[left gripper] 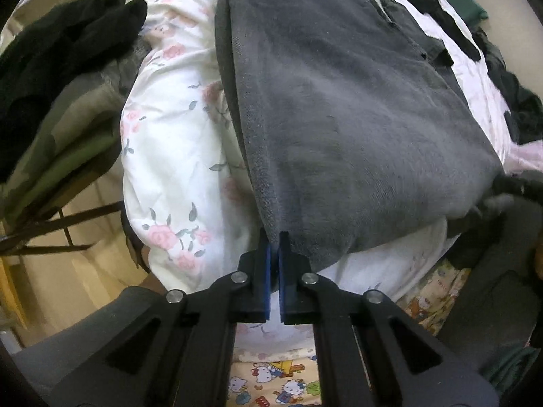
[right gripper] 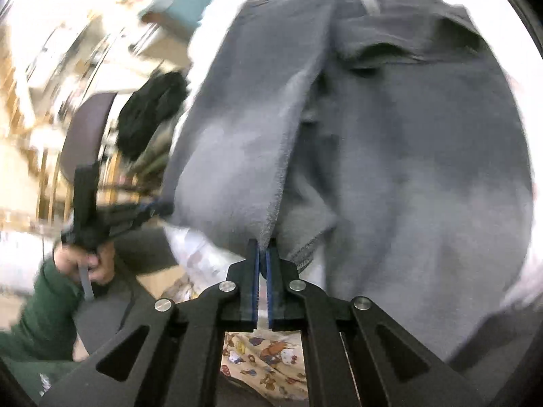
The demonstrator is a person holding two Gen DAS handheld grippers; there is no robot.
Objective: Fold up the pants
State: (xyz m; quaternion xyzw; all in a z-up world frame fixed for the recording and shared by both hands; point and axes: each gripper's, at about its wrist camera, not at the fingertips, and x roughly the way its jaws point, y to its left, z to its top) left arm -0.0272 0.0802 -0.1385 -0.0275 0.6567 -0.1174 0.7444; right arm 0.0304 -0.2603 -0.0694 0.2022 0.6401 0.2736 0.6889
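- Two black grippers with blue pads sit nearest the lenses, each pinching the grey pants at a near edge: the left gripper [left gripper: 275,237] has its jaws pressed together on the hem corner, and the right gripper [right gripper: 263,245] is clamped the same way on a fold of cloth.
- One pair of grey pants [left gripper: 339,118] lies spread over a white floral quilt [left gripper: 169,135], its far end with a pocket and small tag.
- One cartoon-print sheet [left gripper: 271,383] peeks out below the quilt, mostly covered.
- One pile of dark and olive clothes [left gripper: 61,84] sits left of the quilt, cut off by the frame.
- One hand [right gripper: 85,261] in a green sleeve [right gripper: 37,312] shows in the right wrist view, which is badly blurred; the room behind is unreadable.
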